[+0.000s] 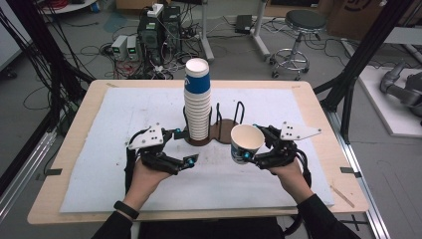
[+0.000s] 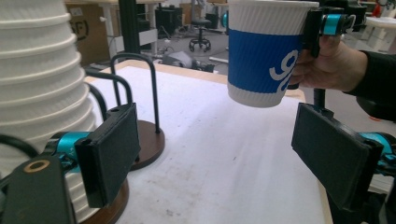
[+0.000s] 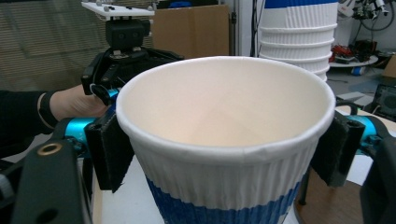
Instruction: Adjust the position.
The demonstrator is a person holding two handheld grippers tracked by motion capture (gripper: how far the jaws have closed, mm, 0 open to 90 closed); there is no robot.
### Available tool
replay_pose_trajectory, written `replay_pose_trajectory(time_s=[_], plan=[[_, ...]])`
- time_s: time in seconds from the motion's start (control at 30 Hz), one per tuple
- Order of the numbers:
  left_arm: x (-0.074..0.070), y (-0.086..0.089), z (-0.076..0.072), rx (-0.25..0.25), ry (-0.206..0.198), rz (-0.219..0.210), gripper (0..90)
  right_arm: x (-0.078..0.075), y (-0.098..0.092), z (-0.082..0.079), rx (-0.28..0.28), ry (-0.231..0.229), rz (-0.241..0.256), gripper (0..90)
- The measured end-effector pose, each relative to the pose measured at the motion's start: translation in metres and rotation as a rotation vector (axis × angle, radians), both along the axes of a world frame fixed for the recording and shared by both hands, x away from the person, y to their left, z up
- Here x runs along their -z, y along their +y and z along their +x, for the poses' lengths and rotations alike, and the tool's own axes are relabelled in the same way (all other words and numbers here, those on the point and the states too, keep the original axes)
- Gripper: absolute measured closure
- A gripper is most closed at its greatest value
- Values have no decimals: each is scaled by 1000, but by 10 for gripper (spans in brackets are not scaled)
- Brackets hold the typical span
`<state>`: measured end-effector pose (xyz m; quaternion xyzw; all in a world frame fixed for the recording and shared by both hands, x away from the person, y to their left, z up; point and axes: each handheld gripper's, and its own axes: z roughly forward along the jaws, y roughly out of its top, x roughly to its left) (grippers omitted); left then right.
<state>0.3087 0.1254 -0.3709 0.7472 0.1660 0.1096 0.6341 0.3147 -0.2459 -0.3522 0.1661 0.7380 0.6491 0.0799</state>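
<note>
The cup [image 1: 246, 143] is off the surface, upright with its mouth up, clamped by the right hand-held gripper [image 1: 259, 149] just right of the stack [image 1: 197, 102]. In the right gripper view the two pads press on opposite sides of the ribbed wall just under the rim, a hold that keeps the cup [image 3: 229, 140] level and leaves its base free for setting down or nesting. The left gripper view shows the same cup [image 2: 266, 51] hanging in the air above the mat, blue band and white bottom clear of everything.

The stack stands in a round brown holder [image 1: 221, 133] whose thin black wire posts keep it from toppling; its top cup wears the same blue band. A second bay of the holder, beside the stack, looks unoccupied.

The left hand-held gripper [image 1: 181, 149] sits low at the foot of the stack, jaws spread wide and holding nothing, one pad near the stack's lowest cups; probably placed there to steady the stack.

All this rests on a white mat [image 1: 124, 114] covering the wooden surface [image 1: 74, 149].
</note>
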Motion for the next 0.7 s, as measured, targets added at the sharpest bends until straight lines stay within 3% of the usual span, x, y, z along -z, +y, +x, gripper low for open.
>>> replay_pose_trajectory(time_s=[0.37, 0.7], plan=[[4, 22, -6, -67, -37, 59, 155, 1, -7, 2, 27, -4, -1, 208], [11, 28, -2, -118, -29, 33, 155, 0, -8, 0, 28, -13, 1, 208]])
